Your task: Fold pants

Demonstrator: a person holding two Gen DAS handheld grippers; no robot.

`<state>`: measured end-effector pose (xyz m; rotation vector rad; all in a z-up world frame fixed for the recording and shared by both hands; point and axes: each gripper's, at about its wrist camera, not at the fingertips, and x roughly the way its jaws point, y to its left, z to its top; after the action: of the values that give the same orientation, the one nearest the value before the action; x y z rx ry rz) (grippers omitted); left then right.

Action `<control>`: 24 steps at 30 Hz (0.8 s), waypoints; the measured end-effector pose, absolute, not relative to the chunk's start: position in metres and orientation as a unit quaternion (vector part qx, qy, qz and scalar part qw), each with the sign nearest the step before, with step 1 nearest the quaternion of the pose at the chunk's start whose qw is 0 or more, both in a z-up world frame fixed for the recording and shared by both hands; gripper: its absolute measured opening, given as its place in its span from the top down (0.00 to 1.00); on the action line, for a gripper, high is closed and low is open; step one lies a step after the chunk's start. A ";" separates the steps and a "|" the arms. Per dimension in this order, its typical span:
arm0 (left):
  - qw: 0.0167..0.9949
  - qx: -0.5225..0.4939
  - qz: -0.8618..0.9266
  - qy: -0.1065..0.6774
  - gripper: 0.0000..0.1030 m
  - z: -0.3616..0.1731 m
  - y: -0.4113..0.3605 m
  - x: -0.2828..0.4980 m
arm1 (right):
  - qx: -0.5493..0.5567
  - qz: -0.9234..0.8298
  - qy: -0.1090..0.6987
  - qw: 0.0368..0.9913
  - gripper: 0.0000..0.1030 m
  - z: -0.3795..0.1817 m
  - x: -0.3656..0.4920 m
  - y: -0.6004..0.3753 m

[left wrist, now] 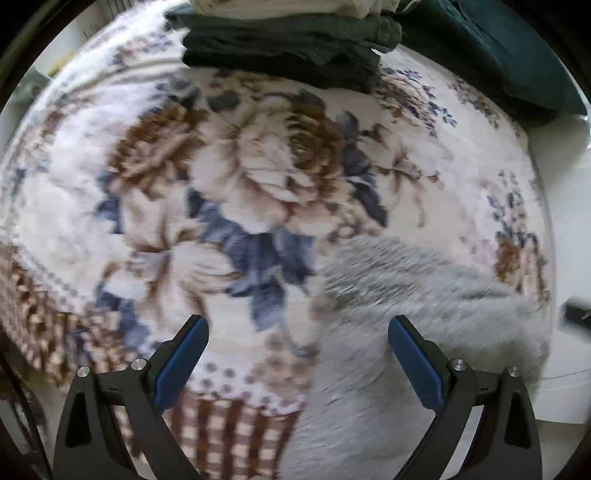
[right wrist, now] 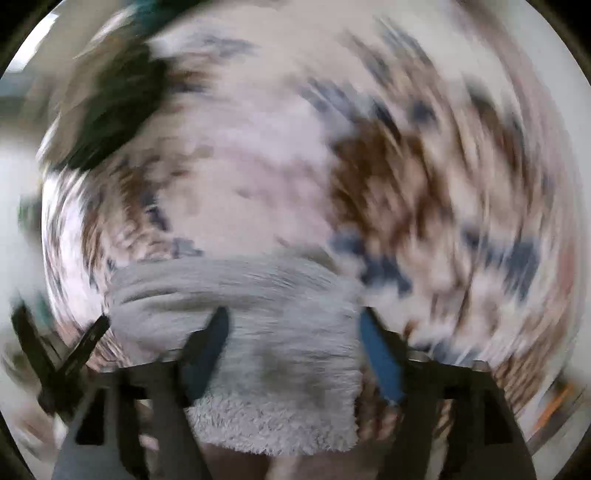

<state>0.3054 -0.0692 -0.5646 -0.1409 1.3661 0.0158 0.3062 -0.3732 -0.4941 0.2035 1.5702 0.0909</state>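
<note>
Light grey fluffy pants (left wrist: 424, 295) lie on a floral blanket (left wrist: 258, 166), at the lower right of the left wrist view. My left gripper (left wrist: 297, 321) hangs open above the blanket. Its right finger is over the edge of the pants, and nothing is gripped. The right wrist view is strongly blurred. There the pants (right wrist: 266, 295) form a folded bundle under my right gripper (right wrist: 293, 314). Its blue-padded fingers stand wide apart on either side of the bundle, and I see no pad pressing on the fabric.
A stack of folded dark green clothes (left wrist: 288, 48) sits at the far edge of the blanket, with a pale garment (left wrist: 277, 7) on top. Teal cloth (left wrist: 498, 48) lies to its right. A white surface (left wrist: 561, 221) borders the blanket on the right.
</note>
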 end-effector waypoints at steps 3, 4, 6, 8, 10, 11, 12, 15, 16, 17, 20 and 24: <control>0.777 -0.023 0.055 0.627 0.01 -0.568 -0.063 0.294 | 0.007 0.125 0.719 0.684 0.17 -0.481 0.335 -0.299; 0.776 -0.003 0.071 0.627 0.01 -0.571 -0.062 0.291 | -0.014 0.146 0.727 0.671 0.17 -0.483 0.344 -0.275; 0.766 0.030 0.095 0.636 0.01 -0.581 -0.060 0.287 | -0.078 0.183 0.734 0.649 0.17 -0.496 0.357 -0.218; 0.757 -0.002 0.077 0.648 0.01 -0.588 -0.053 0.283 | -0.143 0.219 0.734 0.626 0.17 -0.517 0.366 -0.165; 0.749 -0.047 0.068 0.658 0.01 -0.593 -0.043 0.277 | -0.164 0.230 0.747 0.602 0.17 -0.538 0.369 -0.133; 0.742 -0.076 0.057 0.663 0.01 -0.596 -0.038 0.275 | -0.172 0.242 0.758 0.581 0.17 -0.552 0.373 -0.115; 0.736 -0.095 0.054 0.668 0.01 -0.599 -0.034 0.273 | -0.182 0.248 0.762 0.570 0.17 -0.561 0.373 -0.105; 0.722 -0.143 0.043 0.676 0.01 -0.608 -0.026 0.268 | -0.234 0.255 0.772 0.533 0.22 -0.594 0.368 -0.081; 0.718 -0.150 0.043 0.678 0.01 -0.610 -0.026 0.267 | -0.244 0.257 0.776 0.522 0.34 -0.604 0.364 -0.076; 0.713 -0.162 0.035 0.681 0.01 -0.615 -0.025 0.266 | -0.253 0.260 0.781 0.508 0.45 -0.614 0.361 -0.075; 0.705 -0.170 0.020 0.688 0.01 -0.627 -0.033 0.264 | -0.234 0.240 0.790 0.513 0.73 -0.626 0.369 -0.079; 0.695 -0.175 0.003 0.697 0.01 -0.637 -0.043 0.266 | 0.007 0.134 0.849 0.511 0.87 -0.642 0.411 -0.136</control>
<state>0.2663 -0.0425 -0.6374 -0.3908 1.5555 0.0070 0.4108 -0.1362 -0.6420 0.0159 2.0443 0.3224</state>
